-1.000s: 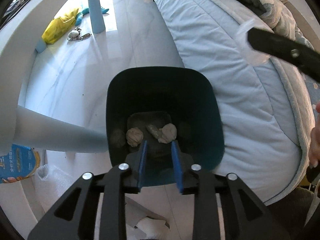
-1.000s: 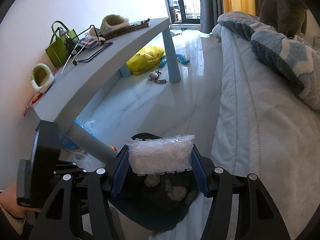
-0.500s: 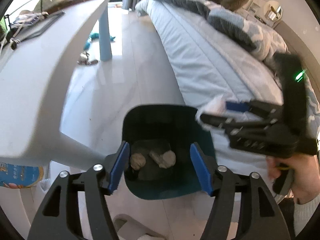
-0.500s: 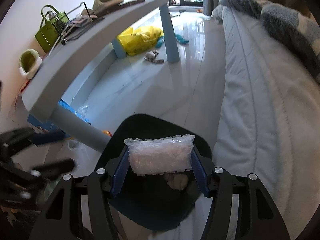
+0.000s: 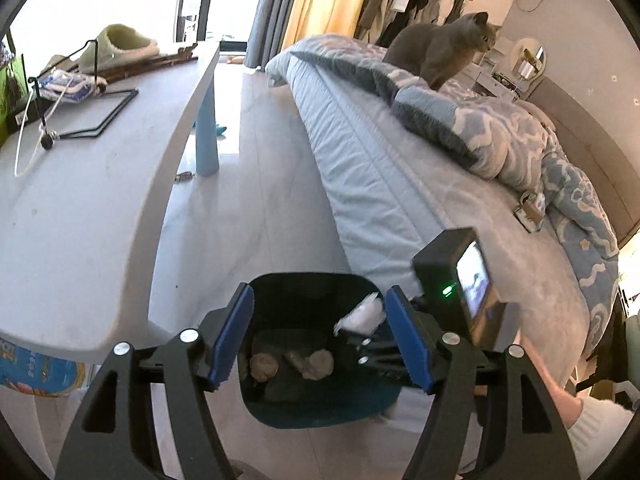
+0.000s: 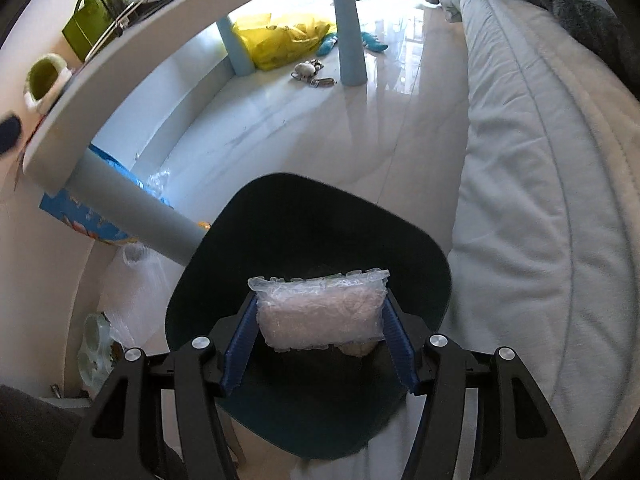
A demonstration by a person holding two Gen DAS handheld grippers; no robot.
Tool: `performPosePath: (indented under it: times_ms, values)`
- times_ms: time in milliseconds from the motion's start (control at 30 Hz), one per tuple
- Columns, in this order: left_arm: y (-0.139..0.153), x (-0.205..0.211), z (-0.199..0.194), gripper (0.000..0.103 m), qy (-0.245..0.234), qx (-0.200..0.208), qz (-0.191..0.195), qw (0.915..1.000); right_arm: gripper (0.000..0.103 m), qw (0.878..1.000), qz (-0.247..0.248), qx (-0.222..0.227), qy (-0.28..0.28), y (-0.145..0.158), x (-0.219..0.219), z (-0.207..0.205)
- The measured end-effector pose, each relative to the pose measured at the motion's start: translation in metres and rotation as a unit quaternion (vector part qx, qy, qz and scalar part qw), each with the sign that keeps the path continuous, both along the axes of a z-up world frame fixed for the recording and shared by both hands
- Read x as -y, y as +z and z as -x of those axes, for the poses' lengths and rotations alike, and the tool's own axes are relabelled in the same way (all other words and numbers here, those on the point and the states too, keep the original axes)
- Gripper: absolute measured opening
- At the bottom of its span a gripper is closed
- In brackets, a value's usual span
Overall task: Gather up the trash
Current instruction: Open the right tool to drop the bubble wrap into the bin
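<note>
Nearest, at the left hand-held gripper [image 5: 320, 340]: jaws opening, nothing between them, only the bin [image 5: 312, 292] in view beyond the pads. Against the view of a second ago: spread far wider, lifted out of the bin mouth and tipped upward, no longer nosed in close to the wads [image 5: 292, 364]. Read as a finished drop, with three wads lying loose on the bin bottom and this side free for the next pick. At the right hand-held gripper [image 6: 320, 332]: clamped at about half spread on a packet [image 6: 320, 312] of clear bubble wrap, pads pressed on both short ends, grip unchanged over the last second. Brought lower than a second ago, so that the packet now hangs inside the outline of the bin rim rather than above it; same packet visible in the left view as a white corner [image 5: 360, 314] just over the rim at the right. Not yet released. Next step, by judgement: open over the bin centre; light, bulky film likely to cling to a pad or catch the rim, so confirm the fall before withdrawing. Farther out: desk [image 5: 80, 220] to the left with a slipper and wire rack on top; floor [image 6: 320, 120] beyond the bin with a yellow bag [image 6: 280, 40] and small items by the desk legs, possibly further trash; bed [image 5: 400, 184] to the right; cat [image 5: 440, 52] seated on the far bedding.
</note>
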State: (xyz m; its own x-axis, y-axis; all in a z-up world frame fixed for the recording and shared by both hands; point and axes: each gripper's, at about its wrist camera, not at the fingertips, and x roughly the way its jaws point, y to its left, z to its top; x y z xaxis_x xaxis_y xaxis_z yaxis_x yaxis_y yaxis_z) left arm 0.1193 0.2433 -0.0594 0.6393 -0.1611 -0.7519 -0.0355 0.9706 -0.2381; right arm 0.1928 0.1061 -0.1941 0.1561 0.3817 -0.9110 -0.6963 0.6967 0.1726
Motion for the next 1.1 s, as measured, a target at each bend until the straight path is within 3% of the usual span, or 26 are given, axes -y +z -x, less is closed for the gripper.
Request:
performPosePath:
  times_ms: [200, 400, 700, 1100]
  values:
    - [0.011, 0.003, 0.005, 0.071, 0.003, 0.013, -0.014, 0.9998, 0.074, 1.0, 0.002, -0.007, 0.001, -0.004, 0.002, 0.001]
    - [0.019, 0.005, 0.003, 0.071, 0.01, 0.025, -0.003, 0.9996, 0.076, 1.0, -0.012, 0.003, -0.004, 0.008, 0.011, 0.0]
    - [0.036, 0.022, -0.001, 0.072, 0.018, 0.049, -0.009, 0.9986, 0.076, 0.997, -0.059, 0.042, -0.002, 0.053, 0.038, -0.001]
    - [0.055, 0.075, -0.013, 0.079, -0.013, 0.075, -0.014, 0.997, 0.076, 0.988, -0.1, 0.108, -0.044, 0.1, 0.112, -0.013]
